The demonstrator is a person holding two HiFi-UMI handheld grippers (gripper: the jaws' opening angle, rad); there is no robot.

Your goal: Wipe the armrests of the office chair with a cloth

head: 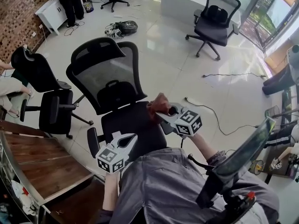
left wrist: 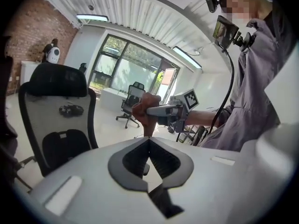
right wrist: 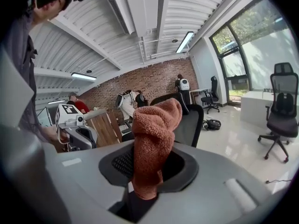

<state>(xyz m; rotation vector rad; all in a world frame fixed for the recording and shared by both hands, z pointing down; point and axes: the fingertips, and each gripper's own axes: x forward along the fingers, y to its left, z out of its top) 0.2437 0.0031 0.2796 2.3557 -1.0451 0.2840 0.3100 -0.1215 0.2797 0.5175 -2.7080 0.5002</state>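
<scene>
Seemingly barely begun; right claw (right wrist: 148,146) clamps a rust-orange terry cloth (right wrist: 156,125) beside the black mesh office chair (head: 105,78); left claw (left wrist: 149,141) closed, empty

**Holding both grippers over the office chair (head: 105,76)**

Holds the left gripper (head: 125,143) low at the chair's front left, jaws pressed together on nothing. Reaches the right gripper (head: 164,111) over the chair's right side, forearm extended, jaws clamped on a rust-coloured cloth (right wrist: 154,125).

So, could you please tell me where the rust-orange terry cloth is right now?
The rust-orange terry cloth is clamped in the right gripper, near the centre of the head view, over the seat of the black mesh office chair.
</scene>
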